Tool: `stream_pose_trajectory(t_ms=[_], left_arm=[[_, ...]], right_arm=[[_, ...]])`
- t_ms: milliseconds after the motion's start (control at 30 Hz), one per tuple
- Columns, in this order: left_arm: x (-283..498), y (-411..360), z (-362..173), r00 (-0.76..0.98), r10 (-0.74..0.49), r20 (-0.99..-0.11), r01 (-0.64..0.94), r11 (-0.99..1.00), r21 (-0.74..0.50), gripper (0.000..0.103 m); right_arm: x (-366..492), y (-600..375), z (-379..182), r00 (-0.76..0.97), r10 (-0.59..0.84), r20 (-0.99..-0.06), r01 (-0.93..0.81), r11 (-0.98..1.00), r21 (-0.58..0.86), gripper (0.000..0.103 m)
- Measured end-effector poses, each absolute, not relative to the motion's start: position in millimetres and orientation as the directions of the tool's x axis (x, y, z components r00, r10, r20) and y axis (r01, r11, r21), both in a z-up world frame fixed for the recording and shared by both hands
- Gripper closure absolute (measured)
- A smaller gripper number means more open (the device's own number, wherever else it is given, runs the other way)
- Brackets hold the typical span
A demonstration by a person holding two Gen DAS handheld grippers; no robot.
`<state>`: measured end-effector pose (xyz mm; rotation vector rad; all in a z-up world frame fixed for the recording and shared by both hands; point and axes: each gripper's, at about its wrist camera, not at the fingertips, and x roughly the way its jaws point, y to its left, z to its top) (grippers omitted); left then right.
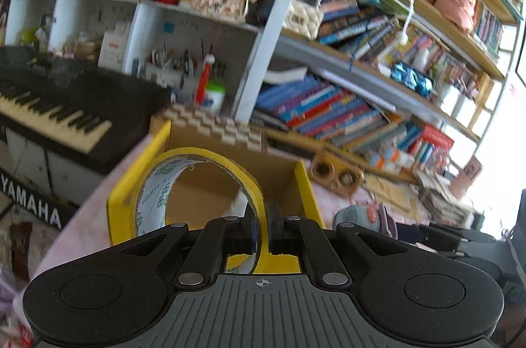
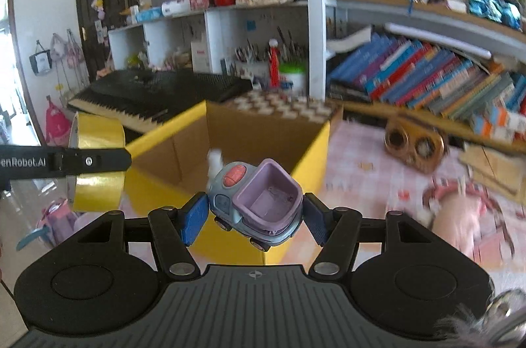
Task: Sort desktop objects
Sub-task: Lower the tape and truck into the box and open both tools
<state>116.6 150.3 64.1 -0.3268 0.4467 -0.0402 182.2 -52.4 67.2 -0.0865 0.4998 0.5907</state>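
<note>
My left gripper (image 1: 262, 224) is shut on the rim of a yellow tape roll (image 1: 200, 165) and holds it upright over the near edge of an open yellow cardboard box (image 1: 122, 183). The roll also shows in the right wrist view (image 2: 98, 162), left of the box (image 2: 305, 157). My right gripper (image 2: 253, 216) is shut on a small blue and purple toy car (image 2: 259, 200), held in the air in front of the box. The toy car also shows at the right of the left wrist view (image 1: 361, 215).
A Yamaha keyboard (image 1: 49, 104) stands to the left behind the box. A bookshelf (image 1: 361, 104) full of books rises behind. A brown two-hole wooden holder (image 2: 414, 144) and a pink item (image 2: 466, 216) lie on the pink checked tablecloth (image 2: 361, 157) at the right.
</note>
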Motion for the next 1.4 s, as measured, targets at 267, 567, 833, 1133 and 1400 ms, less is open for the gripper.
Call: stream_pose_trajectory(t_ms=[267,567,833,1133,1400], left_arm=[[185.8,161.2,65.7,0.897,-0.042,-0.439,-0.088,0.959,-0.271,0.097],[237.9,165.0,26.3,0.81,-0.052,-0.585,-0.135,0.953,-0.272,0.097],[257.3,164.9,-3.3,0.741,-0.066,-0.669,-0.172,0.943,-0.283,0.096],[258.8,171.8,-14.0,0.715,-0.071,-0.695,-0.207,0.929,-0.307,0.088],[243.9,179.3,-5.0,0.757,-0.046,-0.652,-0.218,0.923,-0.318,0.027]], right_arm=[[254.2,-23.8,72.2,0.715,0.538,-0.446,-0.588,0.808,0.032,0.043],[316.1,23.5,44.1,0.63,0.515,-0.582,-0.685,0.721,-0.104,0.043],[336.8,52.9,10.8,0.522,0.464,-0.716,-0.785,0.59,-0.189,0.043],[346.2,55.8,6.4,0.482,0.45,-0.752,-0.804,0.567,-0.177,0.043],[341.6,45.6,9.9,0.504,0.448,-0.739,-0.784,0.597,-0.173,0.042]])
